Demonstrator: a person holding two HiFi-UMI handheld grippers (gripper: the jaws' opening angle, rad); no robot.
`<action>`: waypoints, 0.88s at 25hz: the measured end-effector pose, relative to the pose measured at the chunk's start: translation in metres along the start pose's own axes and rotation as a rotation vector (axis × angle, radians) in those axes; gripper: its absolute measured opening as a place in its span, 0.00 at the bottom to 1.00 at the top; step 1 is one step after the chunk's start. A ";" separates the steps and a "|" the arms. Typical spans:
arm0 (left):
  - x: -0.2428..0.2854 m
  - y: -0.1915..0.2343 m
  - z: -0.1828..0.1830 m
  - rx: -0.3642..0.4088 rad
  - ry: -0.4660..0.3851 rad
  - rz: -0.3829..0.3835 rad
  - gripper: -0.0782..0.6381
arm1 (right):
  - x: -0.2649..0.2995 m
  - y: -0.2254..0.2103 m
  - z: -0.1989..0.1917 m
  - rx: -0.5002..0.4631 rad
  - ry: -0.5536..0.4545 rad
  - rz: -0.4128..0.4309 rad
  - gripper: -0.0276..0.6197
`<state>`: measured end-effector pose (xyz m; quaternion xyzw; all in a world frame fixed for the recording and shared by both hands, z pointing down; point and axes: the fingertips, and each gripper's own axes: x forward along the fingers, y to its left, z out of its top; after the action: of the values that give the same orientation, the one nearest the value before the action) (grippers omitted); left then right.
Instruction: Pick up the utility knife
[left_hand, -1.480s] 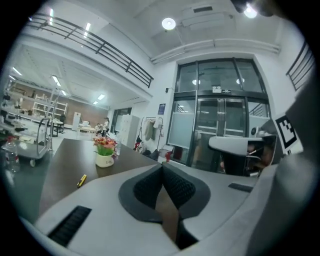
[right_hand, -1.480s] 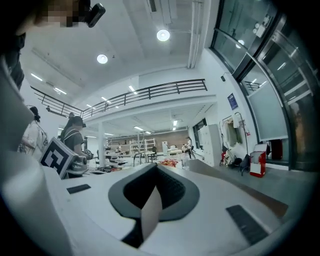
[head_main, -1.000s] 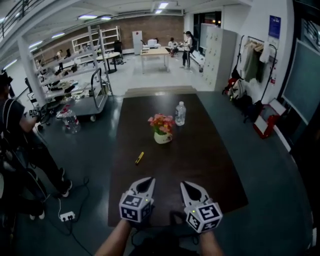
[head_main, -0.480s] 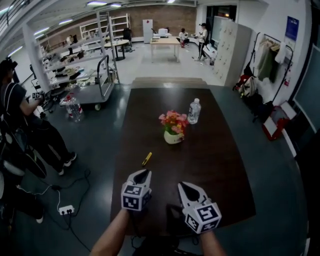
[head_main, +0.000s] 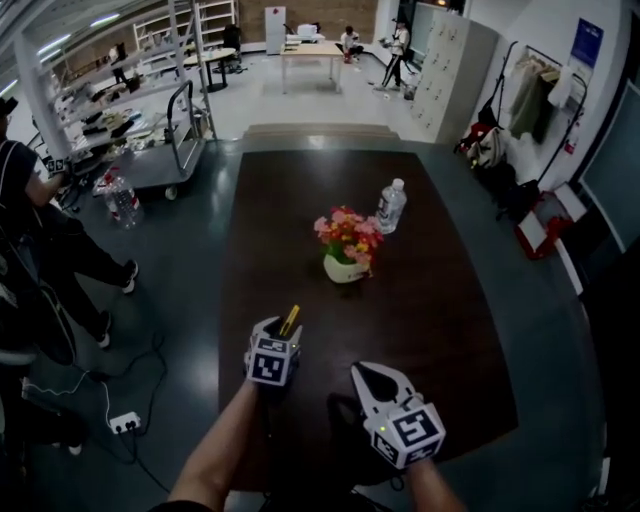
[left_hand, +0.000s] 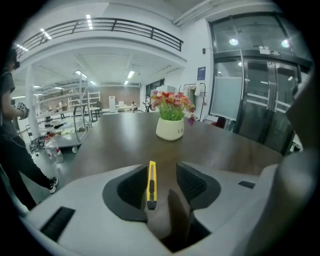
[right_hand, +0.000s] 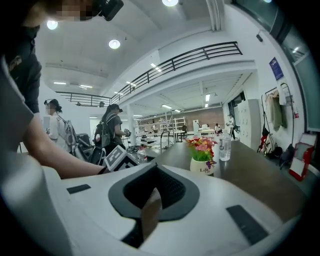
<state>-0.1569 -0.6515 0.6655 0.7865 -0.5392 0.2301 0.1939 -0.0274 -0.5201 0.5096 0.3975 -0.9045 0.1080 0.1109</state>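
Between the opening jaws of the left claw (left_hand: 161, 172), nearer its left pad, lies the utility knife (left_hand: 151, 184): slim, yellow, dark slider, flat on the dark surface (left_hand: 120, 145), pointing to twelve o'clock. At four o'clock the right claw (head_main: 375, 372) hangs pinched together, empty. Farther, at one o'clock, stand a flower pot (head_main: 346, 266), then a water bottle (head_main: 390, 206), well apart from it.

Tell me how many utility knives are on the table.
1. The yellow utility knife lies near the table's left edge, between the left gripper's opening fingers, not gripped yet. None seems hidden.
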 end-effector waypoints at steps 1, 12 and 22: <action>0.008 0.004 -0.003 0.003 0.019 0.003 0.37 | 0.003 -0.002 -0.001 0.002 0.004 -0.006 0.06; 0.040 0.012 -0.024 0.058 0.181 -0.016 0.33 | 0.018 -0.013 -0.003 0.023 0.035 -0.063 0.06; 0.030 0.006 -0.034 0.121 0.244 0.047 0.21 | 0.014 -0.005 0.005 0.005 0.007 -0.048 0.06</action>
<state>-0.1582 -0.6577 0.7105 0.7500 -0.5150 0.3608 0.2049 -0.0337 -0.5343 0.5091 0.4189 -0.8940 0.1089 0.1156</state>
